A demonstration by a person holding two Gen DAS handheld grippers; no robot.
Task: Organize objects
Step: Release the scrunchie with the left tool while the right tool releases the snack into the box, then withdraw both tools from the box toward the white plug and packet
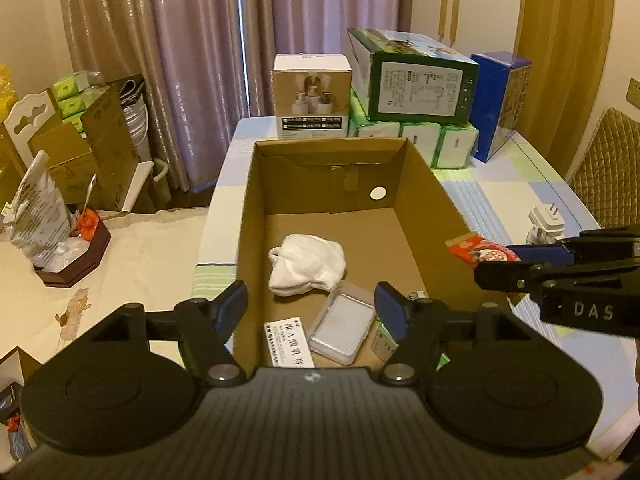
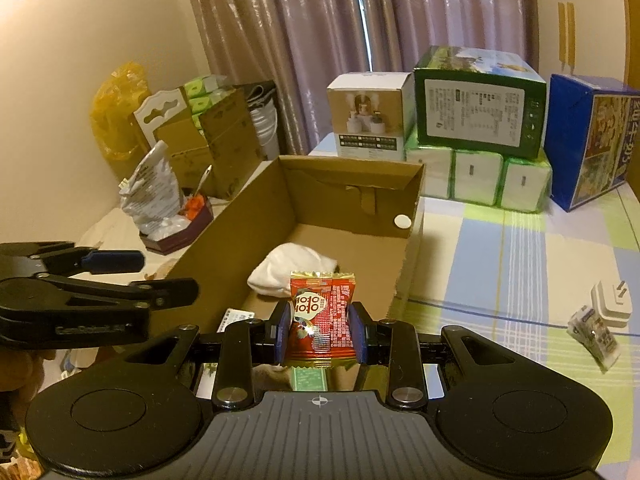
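The right tongs (image 2: pixel 320 336) are clamped on a red snack packet (image 2: pixel 322 316), held upright with its long axis pointing up between the pads. The open cardboard box (image 2: pixel 352 184) lies just ahead and slightly left of them, so a short forward move looks enough. The left tongs (image 1: pixel 312 304) hover spread wide and empty over the box's near end, above a white cloth (image 1: pixel 308 264).
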